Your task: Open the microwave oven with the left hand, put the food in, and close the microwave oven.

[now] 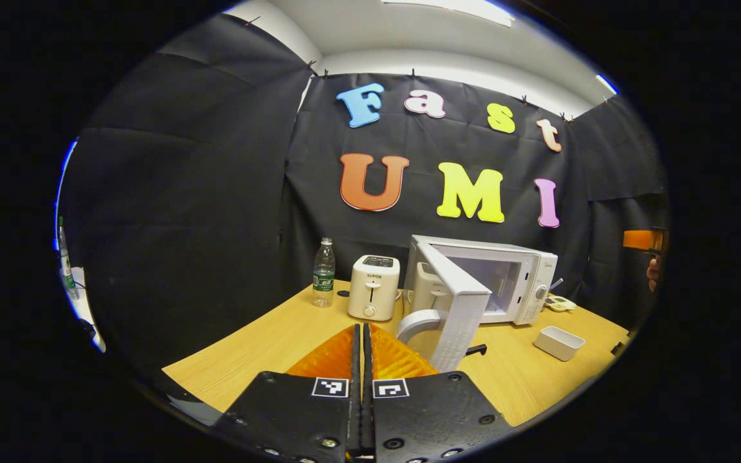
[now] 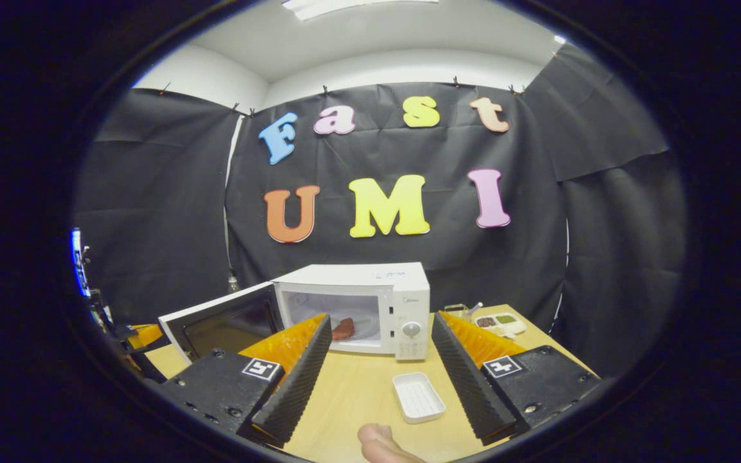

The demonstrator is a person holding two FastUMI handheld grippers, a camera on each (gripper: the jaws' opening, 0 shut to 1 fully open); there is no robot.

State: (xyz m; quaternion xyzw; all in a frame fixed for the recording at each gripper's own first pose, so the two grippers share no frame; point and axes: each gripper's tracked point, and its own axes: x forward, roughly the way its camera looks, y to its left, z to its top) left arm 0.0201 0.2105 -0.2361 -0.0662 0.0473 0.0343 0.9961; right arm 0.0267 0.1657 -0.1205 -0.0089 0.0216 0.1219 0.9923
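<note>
My left gripper (image 1: pixel 362 334) is clenched on nothing, fingers pressed together, just short of the door (image 1: pixel 457 308), which swings out toward me edge-on. The microwave (image 2: pixel 370 302) stands open; the food (image 2: pixel 343 328) lies inside on its floor. My right gripper (image 2: pixel 380 347) is spread wide, with bare table (image 2: pixel 357 386) between its fingers and a white tray (image 2: pixel 418 397) near the right one.
</note>
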